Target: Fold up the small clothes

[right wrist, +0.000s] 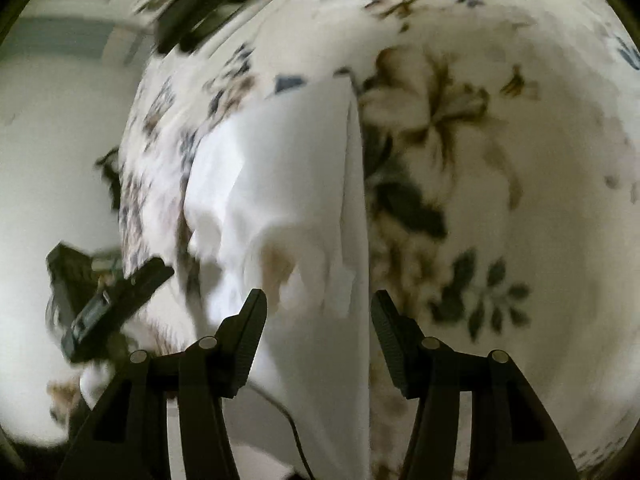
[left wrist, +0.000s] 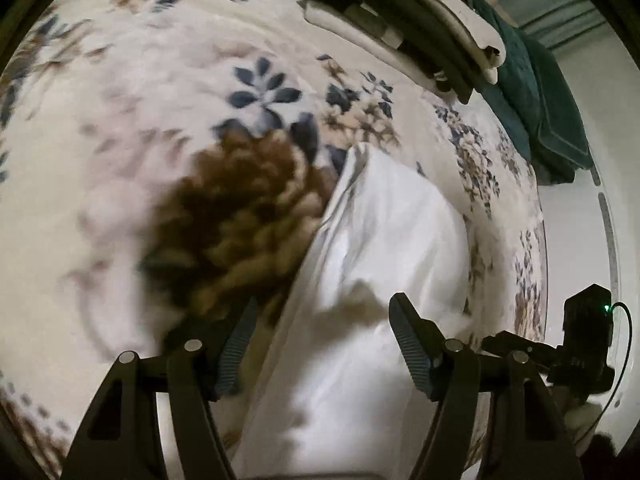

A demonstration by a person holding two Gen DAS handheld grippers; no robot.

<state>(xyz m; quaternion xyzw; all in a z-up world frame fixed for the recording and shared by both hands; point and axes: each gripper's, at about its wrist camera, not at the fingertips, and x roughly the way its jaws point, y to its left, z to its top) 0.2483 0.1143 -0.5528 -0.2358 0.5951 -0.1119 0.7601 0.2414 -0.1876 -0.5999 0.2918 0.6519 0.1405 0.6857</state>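
White garment (left wrist: 384, 232) bunched and creased, blurred, on floral blanket (left wrist: 160, 80), left claw (left wrist: 320, 344) and right claw (right wrist: 318, 340) both apparently spread apart

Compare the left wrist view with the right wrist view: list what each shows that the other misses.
Only the left wrist view shows the dark green cloth by the folded stack, a big brown flower printed on the blanket, and the right gripper at its edge.

Only the right wrist view shows the left gripper from outside and a pale lily print.

Both show the white garment on the floral blanket, ahead of open jaws.
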